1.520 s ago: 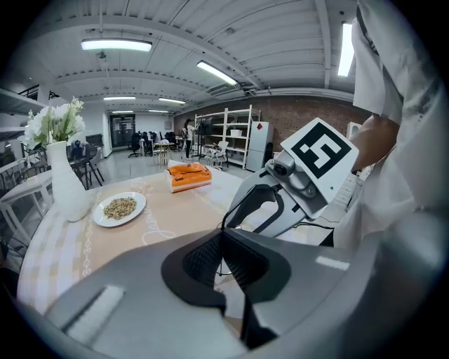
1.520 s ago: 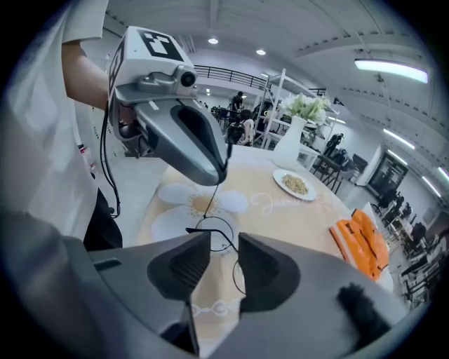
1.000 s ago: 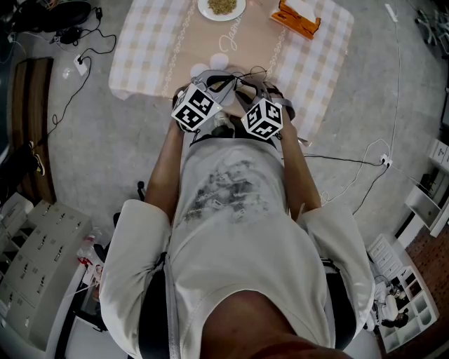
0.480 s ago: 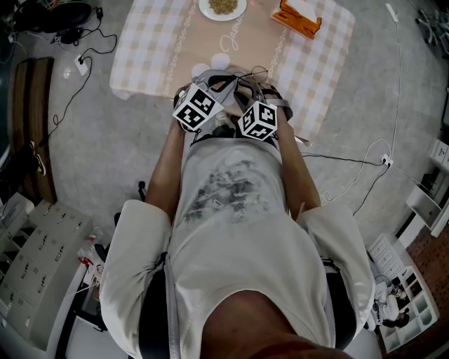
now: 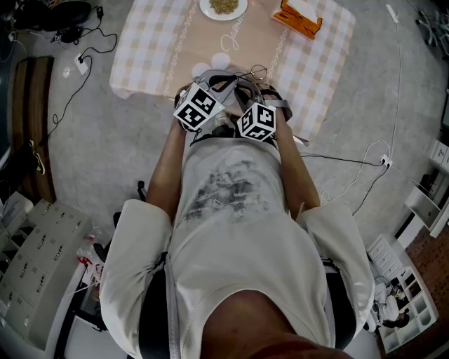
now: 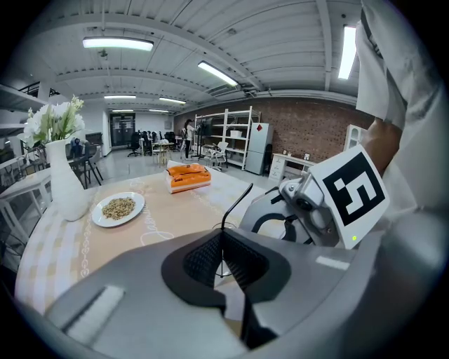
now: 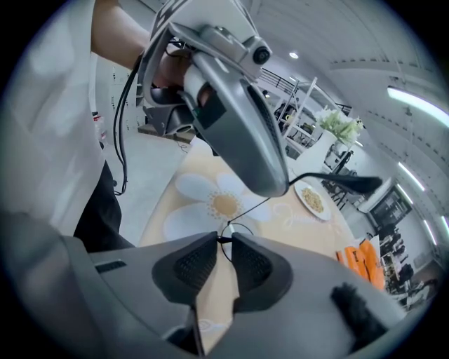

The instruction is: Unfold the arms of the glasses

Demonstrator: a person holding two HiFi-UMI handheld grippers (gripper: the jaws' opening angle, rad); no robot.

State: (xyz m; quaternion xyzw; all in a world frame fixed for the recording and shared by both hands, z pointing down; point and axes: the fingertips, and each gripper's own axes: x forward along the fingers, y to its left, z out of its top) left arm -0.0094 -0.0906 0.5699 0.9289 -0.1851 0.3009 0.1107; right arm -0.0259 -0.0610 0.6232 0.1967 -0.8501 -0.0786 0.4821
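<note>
The left gripper (image 6: pixel 223 258) jaws are clamped together on the glasses (image 7: pixel 354 183), just above the table's (image 5: pixel 161 42) near edge. The right gripper (image 7: pixel 224 254) jaws are closing with the frame between them, apparently not yet pinched. Seat the pads squarely, then swing the arm out slowly.

- Over in the right gripper view, the glasses (image 7: pixel 349 183) are showing only in pieces. The left gripper (image 7: pixel 272 184) is covering the middle stretch of the arm.
- In the left gripper view, most of the frame is hiding behind the gripper's own body.
- From the head view, the glasses are looking too thin to make out.
- The top edge is clipping the plate (image 5: pixel 223 6) and the orange box (image 5: pixel 300 18).
- Far back in the hall, people (image 6: pixel 189 130) are showing too small to tell apart.
</note>
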